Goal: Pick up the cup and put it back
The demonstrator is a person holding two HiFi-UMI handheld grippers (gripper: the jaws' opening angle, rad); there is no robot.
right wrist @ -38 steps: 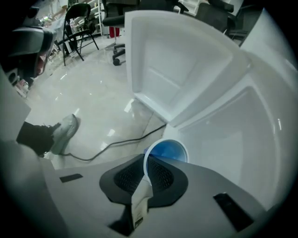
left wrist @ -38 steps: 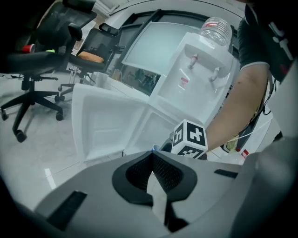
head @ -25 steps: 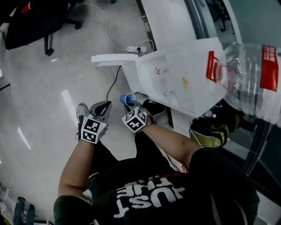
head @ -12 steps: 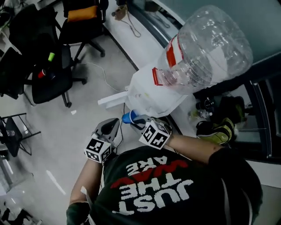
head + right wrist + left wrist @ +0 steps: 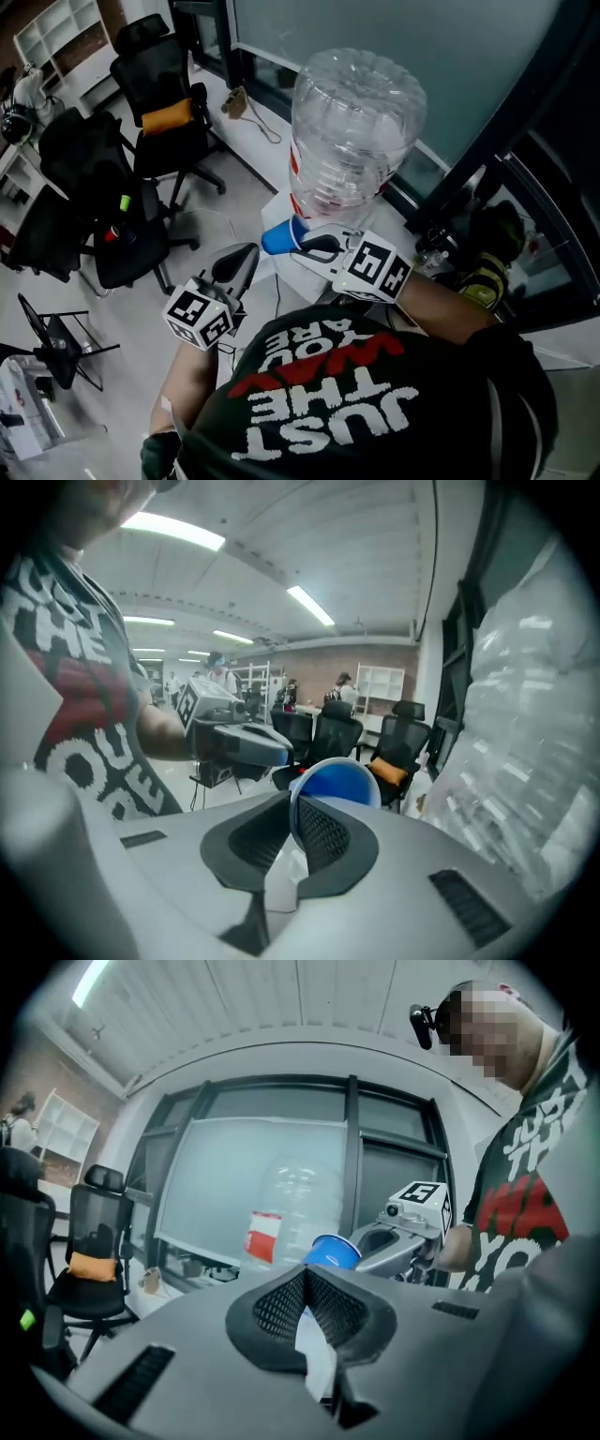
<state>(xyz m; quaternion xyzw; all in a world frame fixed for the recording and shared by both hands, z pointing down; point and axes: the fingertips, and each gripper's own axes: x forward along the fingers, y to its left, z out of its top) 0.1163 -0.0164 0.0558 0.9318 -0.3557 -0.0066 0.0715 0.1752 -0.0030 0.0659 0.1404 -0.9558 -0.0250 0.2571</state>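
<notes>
A blue paper cup (image 5: 279,237) lies on its side in the air, and my right gripper (image 5: 302,246) is shut on its rim. It hangs just below the big clear water bottle (image 5: 349,131). In the right gripper view one pad sits inside the cup (image 5: 339,782) and the other outside it, at the tip of the right gripper (image 5: 294,808). My left gripper (image 5: 236,265) hovers lower left of the cup, shut, with nothing in it. From the left gripper (image 5: 305,1279) view, the cup (image 5: 334,1251) shows just beyond the tips, held by the right gripper (image 5: 377,1244).
The water bottle (image 5: 292,1208) stands upside down on a white dispenser by the dark-framed windows. Black office chairs (image 5: 164,103) and another chair (image 5: 98,220) stand on the floor at left. A yellow-green item (image 5: 486,277) lies at right by the window frame.
The head view has swung up from the floor to the room and the bottle. My right gripper has kept its hold on the cup and now sits under the bottle; the left stays beside it.
</notes>
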